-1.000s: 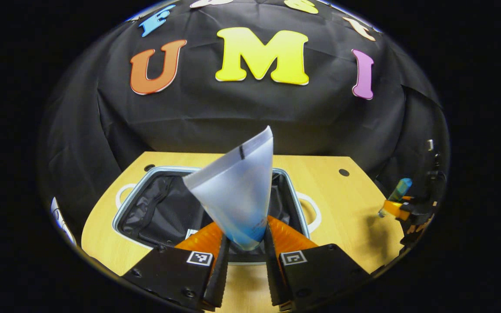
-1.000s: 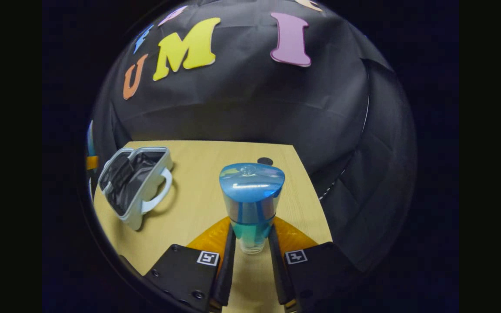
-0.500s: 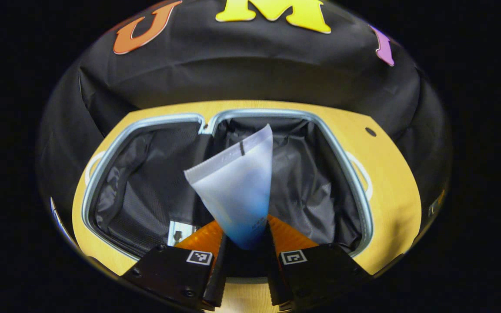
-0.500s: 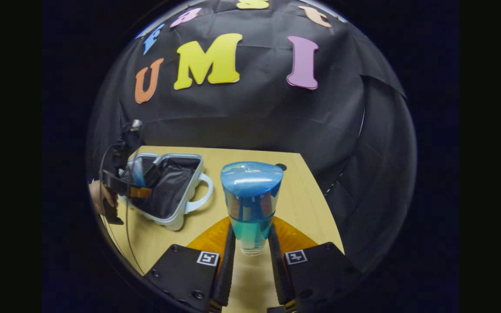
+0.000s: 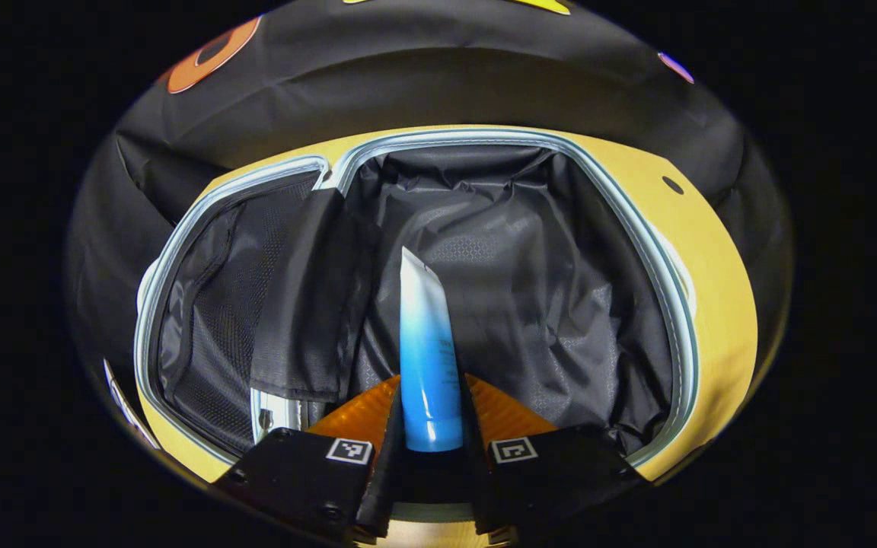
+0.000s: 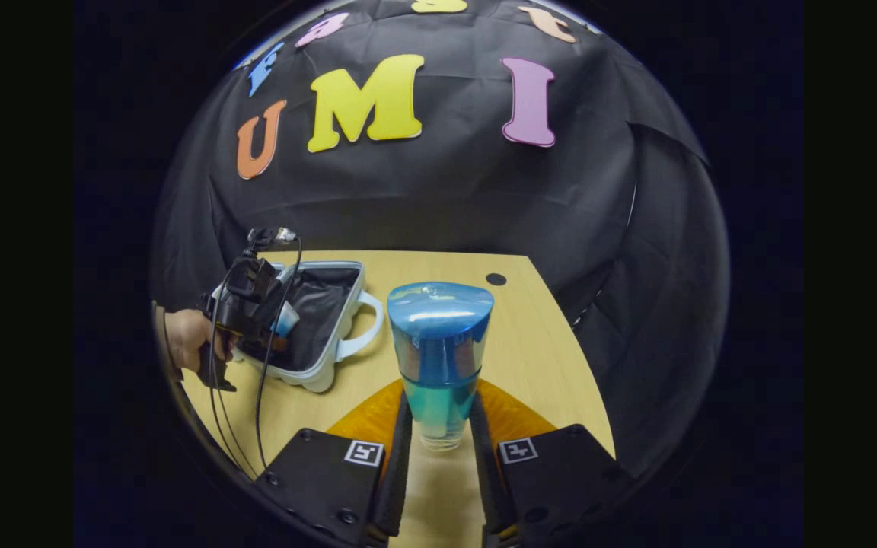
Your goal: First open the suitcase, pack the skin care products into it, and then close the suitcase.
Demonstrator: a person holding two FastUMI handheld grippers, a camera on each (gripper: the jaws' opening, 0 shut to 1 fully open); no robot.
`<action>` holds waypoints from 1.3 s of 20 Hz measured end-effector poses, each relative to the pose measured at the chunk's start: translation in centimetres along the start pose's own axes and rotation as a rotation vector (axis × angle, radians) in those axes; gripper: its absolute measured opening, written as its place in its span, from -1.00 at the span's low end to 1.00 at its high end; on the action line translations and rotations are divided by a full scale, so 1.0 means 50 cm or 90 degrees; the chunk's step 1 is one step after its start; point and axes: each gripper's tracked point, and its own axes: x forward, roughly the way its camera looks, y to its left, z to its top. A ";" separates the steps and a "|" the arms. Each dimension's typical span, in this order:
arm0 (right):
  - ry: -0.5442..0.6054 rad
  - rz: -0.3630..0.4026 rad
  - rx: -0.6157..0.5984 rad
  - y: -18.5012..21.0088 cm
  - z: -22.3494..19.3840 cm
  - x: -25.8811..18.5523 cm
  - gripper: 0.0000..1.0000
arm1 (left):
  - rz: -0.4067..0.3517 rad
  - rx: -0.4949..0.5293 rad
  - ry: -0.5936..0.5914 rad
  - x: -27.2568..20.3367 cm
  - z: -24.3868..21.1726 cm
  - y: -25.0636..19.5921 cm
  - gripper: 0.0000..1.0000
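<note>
Suitcase (image 5: 636, 251) open, black-lined, left gripper (image 5: 429, 449) pinching blue tube (image 5: 425, 358), right gripper (image 6: 438, 445) pinching blue-capped bottle (image 6: 438, 358).

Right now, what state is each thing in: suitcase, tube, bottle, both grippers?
Suitcase: open, lying flat on the table, dark lining exposed.
Tube: clamped in the left gripper, held over the suitcase's right half.
Bottle: capped, clamped in the right gripper, above the table.

No legible text, brand or number anywhere; faint print on the blue tube (image 5: 429, 358) too small and blurred to make out.
</note>
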 end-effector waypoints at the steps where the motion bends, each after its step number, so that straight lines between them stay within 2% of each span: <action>1: -0.002 0.001 0.002 -0.004 0.005 -0.002 -0.27 | 0.001 -0.003 0.000 0.001 0.000 -0.002 -0.14; 4: -0.004 0.003 -0.001 -0.003 0.024 0.002 -0.24 | -0.008 -0.006 -0.006 0.001 0.001 -0.002 -0.13; 6: -0.004 0.010 -0.006 0.011 0.038 0.006 -0.23 | -0.036 -0.021 -0.018 -0.003 0.003 -0.011 -0.05; 7: -0.002 0.018 -0.005 0.030 0.048 0.010 -0.24 | -0.051 -0.030 -0.026 -0.013 0.005 -0.015 0.19; 8: -0.001 0.026 -0.005 0.047 0.059 0.015 -0.24 | -0.067 -0.038 -0.040 -0.026 0.010 -0.020 0.27; 9: -0.003 0.035 -0.005 0.068 0.068 0.019 -0.24 | -0.073 -0.043 -0.059 -0.045 0.017 -0.020 0.53; 11: -0.004 0.055 -0.022 0.127 0.091 0.041 -0.24 | -0.071 -0.056 -0.108 -0.089 0.032 -0.003 0.73; 12: -0.006 0.066 -0.038 0.159 0.101 0.052 -0.23 | -0.071 -0.063 -0.139 -0.114 0.043 0.008 0.93; 13: -0.007 0.077 -0.053 0.194 0.110 0.065 -0.24 | -0.075 -0.063 -0.171 -0.142 0.054 0.016 0.79; 17: 0.029 0.121 -0.069 0.338 0.101 0.140 -0.24 | -0.055 -0.018 -0.296 -0.272 0.076 0.084 0.85; 19: 0.046 0.131 -0.090 0.400 0.083 0.177 -0.23 | -0.024 -0.003 -0.350 -0.316 0.075 0.142 0.87; 20: 0.055 0.133 -0.104 0.426 0.072 0.197 -0.29 | -0.015 -0.003 -0.377 -0.334 0.072 0.167 0.87; 23: 0.101 0.133 -0.106 0.480 0.022 0.236 -0.23 | -0.016 -0.037 -0.374 -0.343 0.022 0.226 0.86; 25: 0.133 0.125 -0.088 0.489 -0.005 0.259 -0.27 | -0.010 -0.070 -0.359 -0.340 -0.013 0.269 0.86; 26: 0.143 0.123 -0.084 0.495 -0.015 0.268 -0.23 | -0.013 -0.085 -0.354 -0.343 -0.027 0.285 0.86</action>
